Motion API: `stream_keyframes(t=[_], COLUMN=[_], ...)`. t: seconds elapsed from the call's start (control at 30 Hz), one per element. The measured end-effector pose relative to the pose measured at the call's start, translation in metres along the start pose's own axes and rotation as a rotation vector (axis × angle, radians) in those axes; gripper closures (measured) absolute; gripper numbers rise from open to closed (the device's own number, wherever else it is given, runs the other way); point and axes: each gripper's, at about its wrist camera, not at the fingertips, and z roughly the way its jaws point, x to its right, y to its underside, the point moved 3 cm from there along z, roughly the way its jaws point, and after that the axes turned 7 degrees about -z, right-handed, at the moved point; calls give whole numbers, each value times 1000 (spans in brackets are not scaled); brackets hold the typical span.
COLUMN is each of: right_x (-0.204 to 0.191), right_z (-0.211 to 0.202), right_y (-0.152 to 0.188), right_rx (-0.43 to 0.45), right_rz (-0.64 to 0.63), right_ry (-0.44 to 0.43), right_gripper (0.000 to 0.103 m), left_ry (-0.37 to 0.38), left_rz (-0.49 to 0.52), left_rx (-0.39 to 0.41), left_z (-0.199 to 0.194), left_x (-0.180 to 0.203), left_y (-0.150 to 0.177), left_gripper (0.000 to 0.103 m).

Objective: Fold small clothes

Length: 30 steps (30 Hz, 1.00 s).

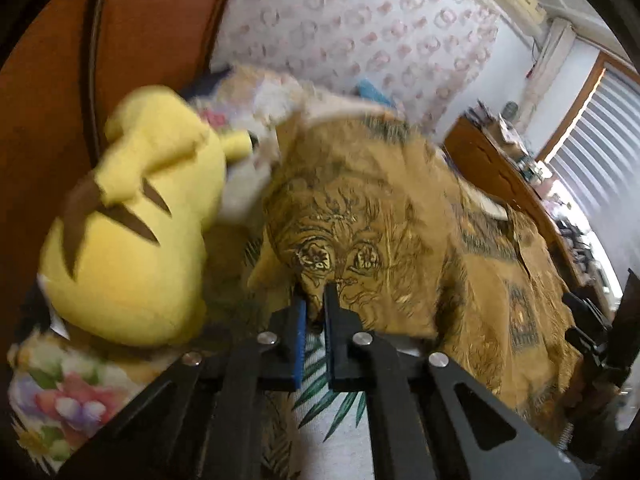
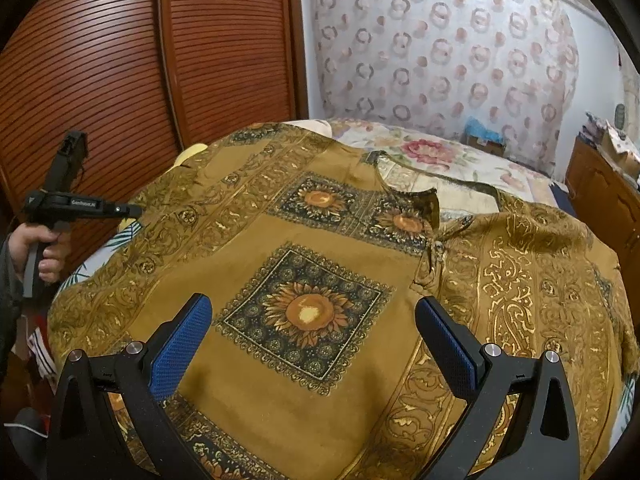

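The mustard patterned garment [image 2: 320, 264] lies spread on the bed [image 2: 432, 148]. We pinch its edge in the closed left hand-held gripper [image 1: 315, 300], presumably to lift a fold; our right hand-held gripper [image 2: 314, 344] hovers wide open, empty. Only the left view shows the yellow plush toy [image 1: 132, 216] beside it.

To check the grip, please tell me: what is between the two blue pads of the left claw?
A pinched fold of the mustard-gold patterned cloth garment sits between the pads of the left claw, seen in the left wrist view.
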Motion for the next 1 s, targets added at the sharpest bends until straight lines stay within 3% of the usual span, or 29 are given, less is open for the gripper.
stream_keyframes(t=[0.1,0.23,0.43,0.6,0.67,0.73,0.83,1.0], right_x=[2,9,25,43,48,52,54,54], right_z=[1,-2,-13,-24,-27,-30,-30,-29], right_y=[1,2,1,4,6,10,13,11], right_rx=[-2,3,21,37,40,39,33,38], right_rz=[0,14,33,64,74,84,89,92], right_ry=[1,9,41,64,71,74,74,77], right_gripper=[0,0,0,0,0,0,0,0], left_ry=[20,44,81,81,105,130,111,60], left_rz=[23,106,238,341,363,372,387,397], left_rx=[66,96,96,50,37,28,62,117], left_z=[-19,-25,-14,1,0,-4,-19,-38], left_x=[20,60,128,177,189,196,201,193], left_y=[-13,-32,-44,-31,-24,-20,-21,-22], left_gripper=[101,101,101,100,98,88,76,66])
